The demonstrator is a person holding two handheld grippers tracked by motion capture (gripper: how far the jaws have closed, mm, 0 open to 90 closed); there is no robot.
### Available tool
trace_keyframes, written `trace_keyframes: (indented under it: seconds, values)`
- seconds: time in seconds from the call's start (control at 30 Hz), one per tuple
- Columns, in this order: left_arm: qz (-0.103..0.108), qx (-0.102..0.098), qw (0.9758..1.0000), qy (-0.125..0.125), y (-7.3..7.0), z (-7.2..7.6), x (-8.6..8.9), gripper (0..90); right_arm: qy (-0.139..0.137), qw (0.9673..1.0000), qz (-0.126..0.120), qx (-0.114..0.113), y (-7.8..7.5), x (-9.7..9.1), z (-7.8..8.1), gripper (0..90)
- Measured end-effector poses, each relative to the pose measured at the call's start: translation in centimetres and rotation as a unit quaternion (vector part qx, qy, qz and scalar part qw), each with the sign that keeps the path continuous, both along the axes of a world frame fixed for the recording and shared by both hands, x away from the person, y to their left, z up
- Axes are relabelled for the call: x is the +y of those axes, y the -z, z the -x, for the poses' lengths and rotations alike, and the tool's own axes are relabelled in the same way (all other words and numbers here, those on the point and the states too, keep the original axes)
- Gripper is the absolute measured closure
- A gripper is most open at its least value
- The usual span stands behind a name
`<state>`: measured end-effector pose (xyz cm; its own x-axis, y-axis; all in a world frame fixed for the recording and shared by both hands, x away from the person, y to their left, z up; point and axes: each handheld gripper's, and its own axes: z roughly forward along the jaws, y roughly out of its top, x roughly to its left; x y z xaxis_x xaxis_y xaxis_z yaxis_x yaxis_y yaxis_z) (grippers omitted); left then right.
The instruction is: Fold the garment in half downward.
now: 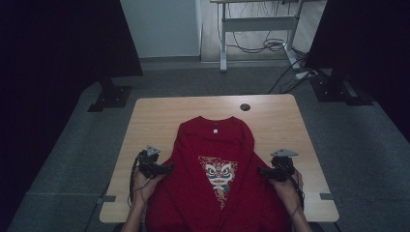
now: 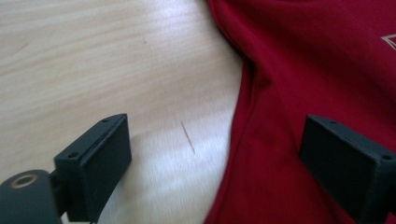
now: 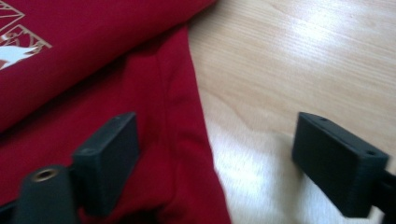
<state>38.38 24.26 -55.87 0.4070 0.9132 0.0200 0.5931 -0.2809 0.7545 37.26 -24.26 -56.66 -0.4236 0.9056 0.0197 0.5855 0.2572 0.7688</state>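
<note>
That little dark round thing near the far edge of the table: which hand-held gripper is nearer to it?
Right. The right hand-held gripper sits at the red shirt's right edge, nearer the dark round spot. The left hand-held gripper sits at the shirt's left edge, farther from it.

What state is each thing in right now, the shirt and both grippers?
Shirt: spread flat, print up, sides folded in, hem hanging over the near table edge.
Left gripper: open, straddling the shirt's edge.
Right gripper: open, straddling the shirt's other edge.
</note>
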Motion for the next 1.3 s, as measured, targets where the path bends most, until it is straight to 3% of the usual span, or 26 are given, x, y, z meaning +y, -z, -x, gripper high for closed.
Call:
trace_keyframes:
  seconds: [0.03, 0.07, 0.1, 0.13, 0.17, 0.23, 0.27, 0.3, 0.33, 0.37, 0.4, 0.5, 0.53, 0.6, 0.63, 0.67, 0.73, 0.8, 1.0, 1.07, 1.13, 1.17, 1.2, 1.23, 1.27, 1.3]
  values:
    - [0.000, 0.000, 1.0000, 0.000, 0.0, 0.0, 0.0, 10.7, 0.000, 1.0000, 0.000, 0.000, 0.0, 0.0, 0.0, 17.2]
    - [0.000, 0.000, 1.0000, 0.000, 0.0, 0.0, 0.0, 10.7, 0.002, 1.0000, -0.002, -0.004, 0.0, 0.0, 1.2, 17.2]
    - [0.000, 0.000, 1.0000, 0.000, 0.0, 0.0, 0.0, 10.7, 0.002, 1.0000, -0.002, -0.004, 0.0, 0.0, 1.2, 21.5]
    - [0.000, -0.001, 1.0000, 0.000, 0.1, 1.9, 0.0, 10.7, 0.002, 1.0000, -0.002, -0.004, 0.0, 0.0, 1.2, 21.5]
    - [0.000, -0.001, 1.0000, 0.002, 0.1, 3.0, 0.1, 11.0, -0.002, 1.0000, -0.002, -0.004, 0.1, 0.1, 2.8, 22.0]
    - [0.000, -0.001, 1.0000, 0.002, 0.1, 3.0, 0.1, 11.0, -0.006, 1.0000, -0.002, -0.005, 0.2, 0.0, 3.8, 22.0]
    - [0.001, -0.001, 0.9999, 0.011, 0.2, 4.6, 0.3, 11.0, -0.006, 1.0000, -0.002, -0.005, 0.2, 0.0, 3.8, 22.0]
    - [0.001, 0.000, 0.9998, 0.018, 0.2, 5.0, 0.4, 11.0, -0.017, 0.9998, -0.002, -0.005, 0.2, 0.0, 5.2, 21.8]
    - [0.002, 0.000, 0.9996, 0.029, 0.2, 5.3, 0.5, 11.0, -0.021, 0.9998, -0.003, -0.004, 0.2, -0.1, 5.5, 21.1]
    - [0.002, 0.000, 0.9996, 0.029, 0.2, 5.3, 0.5, 11.8, -0.021, 0.9998, -0.003, -0.004, 0.2, -0.1, 5.5, 21.1]
    - [0.003, 0.002, 0.9990, 0.045, -0.1, 5.4, 0.8, 11.8, -0.026, 0.9996, -0.002, -0.003, 0.2, -0.1, 5.7, 19.8]
    - [0.003, 0.002, 0.9990, 0.045, -0.1, 5.4, 0.8, 13.9, -0.030, 0.9995, -0.007, 0.002, 0.2, -0.2, 5.8, 16.0]
    - [0.024, -0.013, 0.9990, 0.036, -1.7, 4.0, 1.0, 13.2, -0.025, 0.9996, -0.016, 0.001, -0.2, 0.0, 5.1, 13.7]
    - [0.024, -0.013, 0.9990, 0.036, -1.7, 4.0, 1.0, 12.1, -0.026, 0.9995, -0.015, -0.003, -0.4, 0.2, 4.7, 13.7]
    - [0.020, -0.002, 0.9994, 0.029, -2.3, 2.1, 0.3, 12.1, -0.026, 0.9995, -0.015, -0.003, -0.4, 0.2, 4.7, 12.6]
    - [0.017, 0.002, 0.9995, 0.027, -2.2, 1.5, 0.0, 11.2, -0.030, 0.9995, -0.008, -0.010, -0.9, 1.0, 3.2, 11.4]
    - [0.016, 0.007, 0.9995, 0.027, -1.9, 0.9, -0.2, 11.9, -0.028, 0.9996, -0.002, -0.009, -0.8, 1.1, 2.6, 11.3]
    - [0.001, 0.020, 0.9997, 0.016, -0.8, -0.4, -0.8, 12.4, -0.015, 0.9999, 0.006, 0.002, -0.2, 1.0, 1.0, 10.9]
    - [0.004, 0.004, 0.9999, 0.010, -0.1, 0.0, -0.9, 11.8, -0.014, 0.9999, 0.002, 0.003, 0.1, 0.7, 1.3, 11.8]
    - [0.001, -0.001, 0.9999, 0.012, 0.0, 0.9, -1.0, 12.0, -0.014, 0.9999, 0.002, 0.003, 0.1, 0.7, 1.3, 11.9]
    - [0.001, -0.001, 0.9999, 0.012, 0.0, 0.9, -1.0, 12.0, -0.011, 0.9999, 0.002, 0.003, 0.1, 0.5, 2.2, 12.7]
    - [0.001, -0.001, 0.9999, 0.016, 0.1, 2.6, -1.0, 12.0, -0.011, 0.9999, 0.002, 0.003, 0.1, 0.5, 2.2, 12.7]
    - [0.001, -0.001, 0.9999, 0.016, 0.1, 2.6, -1.0, 12.0, -0.011, 0.9999, 0.002, 0.003, 0.1, 0.5, 2.2, 12.7]
    - [0.001, -0.001, 0.9998, 0.019, 0.2, 3.9, -0.8, 12.0, -0.010, 0.9999, 0.002, 0.002, 0.2, 0.5, 3.8, 13.4]
    - [0.001, -0.001, 0.9998, 0.019, 0.2, 3.9, -0.8, 12.0, -0.010, 0.9999, 0.002, 0.002, 0.2, 0.5, 3.8, 13.4]
    - [0.001, -0.002, 0.9998, 0.018, 0.2, 4.9, -0.8, 12.0, -0.014, 0.9999, 0.001, 0.002, 0.2, 0.5, 5.2, 14.0]
